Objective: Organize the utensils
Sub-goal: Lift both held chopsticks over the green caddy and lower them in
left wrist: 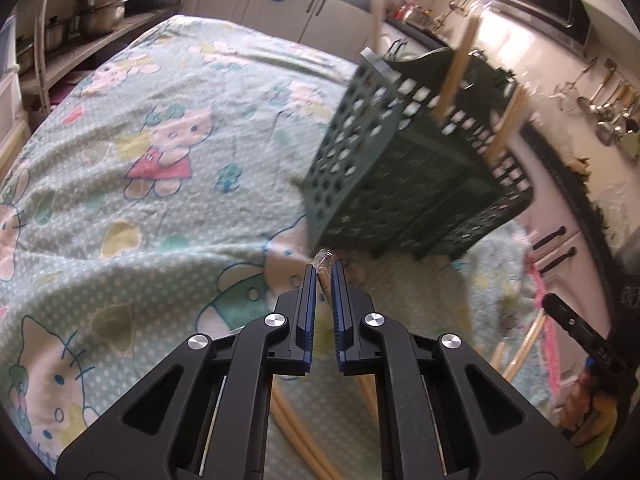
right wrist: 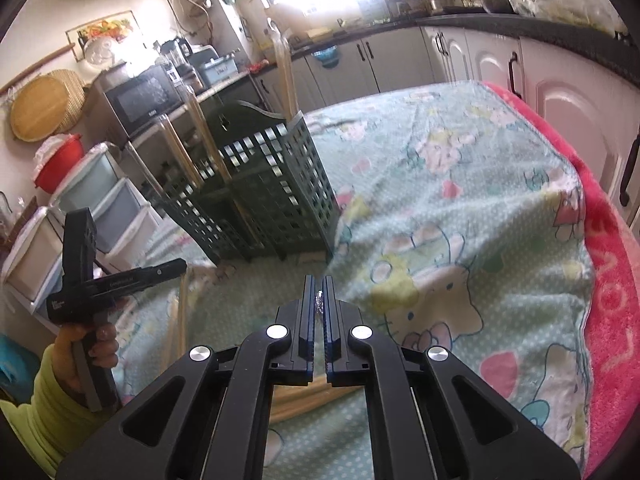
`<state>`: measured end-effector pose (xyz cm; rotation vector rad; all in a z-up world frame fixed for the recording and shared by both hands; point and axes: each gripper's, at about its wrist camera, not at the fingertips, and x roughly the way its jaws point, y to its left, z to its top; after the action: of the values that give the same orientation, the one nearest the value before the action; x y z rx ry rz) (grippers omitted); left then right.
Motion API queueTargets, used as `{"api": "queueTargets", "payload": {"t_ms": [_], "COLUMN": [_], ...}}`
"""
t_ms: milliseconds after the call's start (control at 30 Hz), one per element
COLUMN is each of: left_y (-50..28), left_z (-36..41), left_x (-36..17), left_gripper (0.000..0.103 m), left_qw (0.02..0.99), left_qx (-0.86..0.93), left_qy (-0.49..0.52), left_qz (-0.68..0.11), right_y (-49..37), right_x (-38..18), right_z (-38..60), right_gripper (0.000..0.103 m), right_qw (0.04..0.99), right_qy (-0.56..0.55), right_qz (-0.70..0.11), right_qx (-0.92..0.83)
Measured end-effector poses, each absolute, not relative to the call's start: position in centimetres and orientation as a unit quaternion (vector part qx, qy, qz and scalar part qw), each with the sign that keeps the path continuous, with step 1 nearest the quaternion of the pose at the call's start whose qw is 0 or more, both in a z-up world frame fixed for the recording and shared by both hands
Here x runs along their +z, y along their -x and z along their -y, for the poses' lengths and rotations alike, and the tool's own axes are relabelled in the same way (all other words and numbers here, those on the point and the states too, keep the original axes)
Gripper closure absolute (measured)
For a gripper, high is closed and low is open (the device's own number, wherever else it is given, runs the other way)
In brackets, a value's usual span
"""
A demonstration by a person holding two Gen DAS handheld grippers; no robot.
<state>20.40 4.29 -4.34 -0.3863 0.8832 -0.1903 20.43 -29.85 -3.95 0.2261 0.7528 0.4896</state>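
Two close wrist views angled down, both sharing green basket (left wrist: 404, 168) (right wrist: 260, 184).

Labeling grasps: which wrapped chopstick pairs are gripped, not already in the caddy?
Two: one in the left gripper, one in the right gripper, both clamped by wrapped tips. Others stand in the green caddy.

Table is covered by soft napped cloth (left wrist: 168, 208), mint with white dots and cartoon prints; a pink fleece blanket (right wrist: 612, 280) is seen beneath it. Utensil basket (left wrist: 400, 184) is made of matt dark green perforated plastic. Chopsticks (left wrist: 460, 68) in it look like pale wood, tips wrapped in glossy clear film. Left gripper (left wrist: 323, 276) is matt black plastic with ribbed blue pads and shiny metal pins. Stacked pots (left wrist: 102, 10) are polished metal.
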Motion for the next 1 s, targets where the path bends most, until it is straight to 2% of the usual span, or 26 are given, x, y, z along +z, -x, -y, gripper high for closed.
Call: {"api": "queueTargets", "payload": {"t_ms": [367,1000], "left_y": [-18.1,-17.2], "left_z": [-2.9,-1.6], "left_x": [2.3,10.2], "left_gripper": [0.100,0.101], "left_qw": [0.909,0.938], "left_qx": [-0.132,-0.163], "left_qy": [0.175,0.145], "left_qz": [-0.355,-0.270], "right_y": [-18.9,-18.3], "right_x": [1.3,8.6], "right_z": [28.1,25.5], "right_gripper": [0.100,0.100], "right_qw": [0.915,0.934], "right_qy": [-0.083,-0.036], "right_qz": [-0.298,-0.216], "right_qx": [0.259,0.282]}}
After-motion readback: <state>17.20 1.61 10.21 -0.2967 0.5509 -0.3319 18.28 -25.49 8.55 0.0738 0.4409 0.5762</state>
